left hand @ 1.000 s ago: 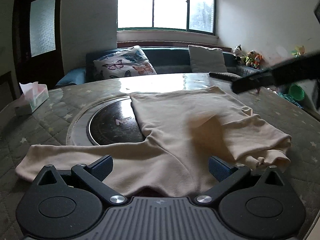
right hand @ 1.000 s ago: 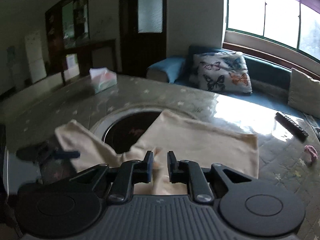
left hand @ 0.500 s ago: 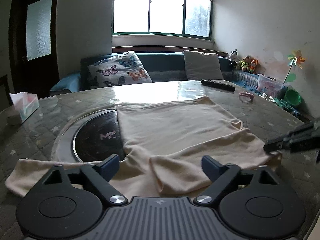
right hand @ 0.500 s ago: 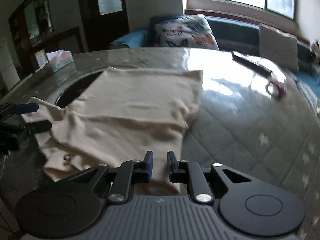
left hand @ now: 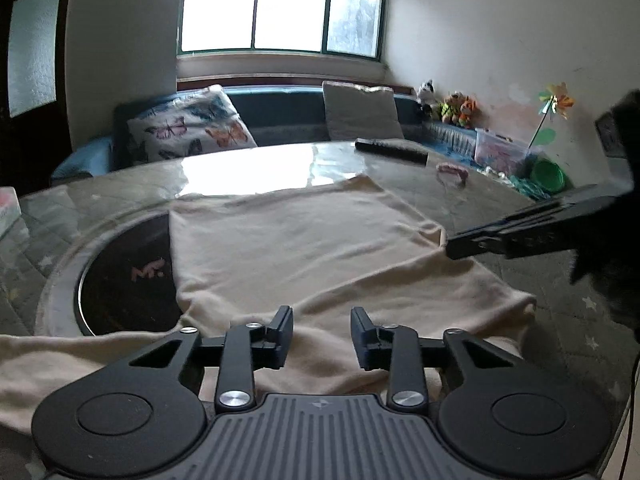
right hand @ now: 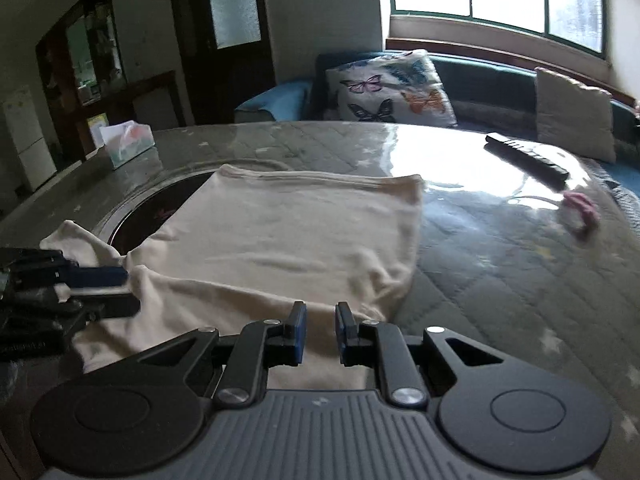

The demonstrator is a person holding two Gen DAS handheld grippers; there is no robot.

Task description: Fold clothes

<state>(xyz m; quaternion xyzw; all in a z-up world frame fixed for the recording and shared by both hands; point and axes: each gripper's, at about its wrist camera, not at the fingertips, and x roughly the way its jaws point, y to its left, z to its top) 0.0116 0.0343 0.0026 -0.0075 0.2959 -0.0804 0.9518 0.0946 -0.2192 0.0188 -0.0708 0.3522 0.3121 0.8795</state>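
A cream long-sleeved shirt (left hand: pixel 300 248) (right hand: pixel 288 240) lies spread on the round glass-topped table (left hand: pixel 520 220), partly over a black round inset (left hand: pixel 120 280). My left gripper (left hand: pixel 322 316) (right hand: pixel 128 290) sits low over the shirt's near edge. Its jaws are closing, a gap still shows, and cloth lies between and under them. My right gripper (right hand: pixel 320 308) (left hand: pixel 448 250) is shut to a narrow slit over the shirt's right edge. Its tips touch the cloth there. I cannot tell whether any cloth is pinched.
A black remote control (left hand: pixel 392 150) (right hand: pixel 524 156) and a pink hair tie (left hand: pixel 452 170) (right hand: pixel 580 208) lie on the far side of the table. A tissue box (right hand: pixel 126 144) stands at the left rim. A sofa with cushions (left hand: pixel 192 132) runs behind the table.
The left jaws have narrowed from wide apart, and the gripper has slid forward over the shirt. The right gripper has come down from the air to the shirt's right edge.
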